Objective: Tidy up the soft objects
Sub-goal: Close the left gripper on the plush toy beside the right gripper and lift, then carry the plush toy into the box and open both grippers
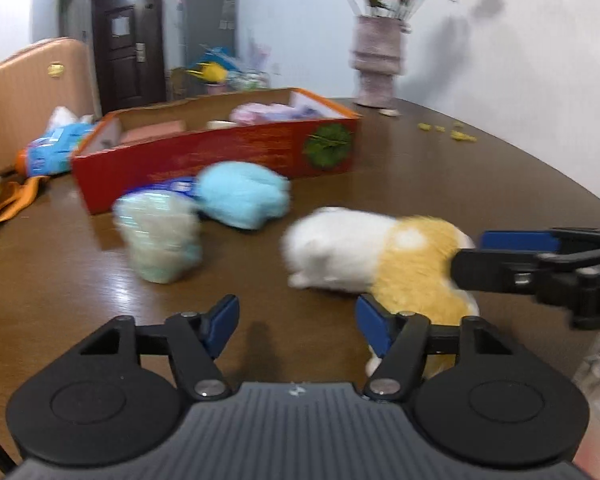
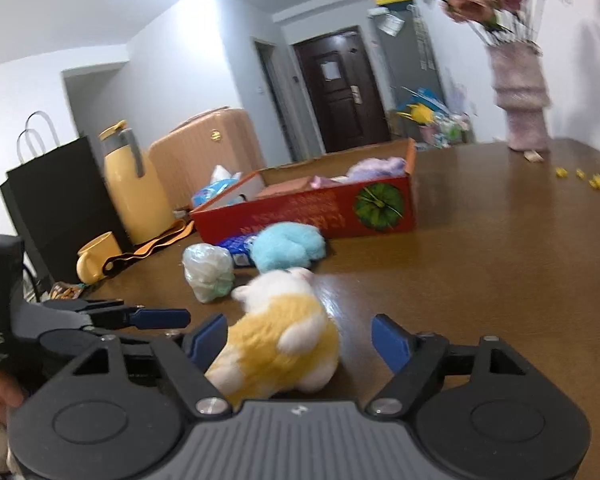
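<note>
While motion blur smears it, the plush toy (image 2: 278, 344) lies between the wide-set right gripper (image 2: 300, 340) fingers.

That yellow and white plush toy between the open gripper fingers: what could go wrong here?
The right gripper is open around the plush toy, which sits off-centre toward one finger, so closing might pinch only fur and drop it. The left gripper is close by and could bump it. A swing toward the red box might knock the blue plush.

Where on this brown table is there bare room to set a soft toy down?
Bare wood lies right of the red cardboard box, up to the pink vase and yellow crumbs. It is crowded in front of the box: blue plush, plastic-wrapped bundle, white-and-yellow plush toy.
</note>
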